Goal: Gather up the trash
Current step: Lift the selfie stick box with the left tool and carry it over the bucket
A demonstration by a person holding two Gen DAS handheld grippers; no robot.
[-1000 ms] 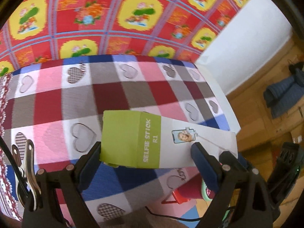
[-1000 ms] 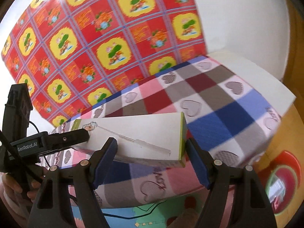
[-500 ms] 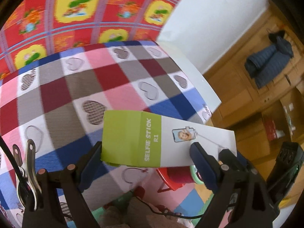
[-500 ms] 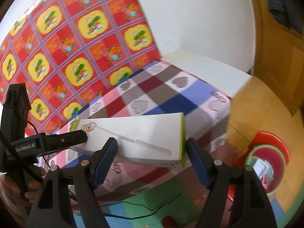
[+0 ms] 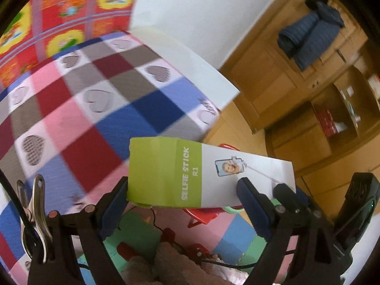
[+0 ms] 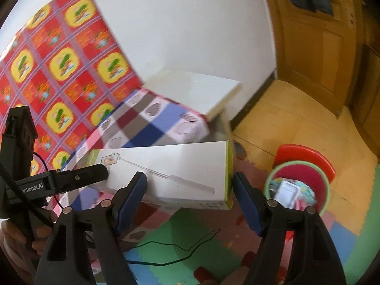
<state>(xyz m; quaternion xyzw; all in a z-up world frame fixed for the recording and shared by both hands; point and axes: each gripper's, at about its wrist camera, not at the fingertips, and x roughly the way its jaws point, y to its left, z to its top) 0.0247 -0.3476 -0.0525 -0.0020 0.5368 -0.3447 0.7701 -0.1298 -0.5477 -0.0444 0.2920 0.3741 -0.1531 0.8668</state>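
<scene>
Carrying the selfie stick box (image 6: 166, 173) lengthwise between both grippers, we see the bin (image 6: 298, 185) just beyond its right end, nearer our right gripper (image 6: 190, 190), jaws clamped wide on it

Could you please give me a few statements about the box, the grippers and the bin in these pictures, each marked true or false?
1. The selfie stick box is held between both grippers, one at each end. True: left gripper, right gripper.
2. The box lies flat on the checked tablecloth. False: it is in the air, beyond the table's edge, over the floor mats.
3. The green-rimmed bin on the floor is empty. False: it already holds trash.
4. The box's printed end reads "SELFIE STICK R1". True.
5. A dark blue jacket hangs on the wooden cabinet. True.
</scene>
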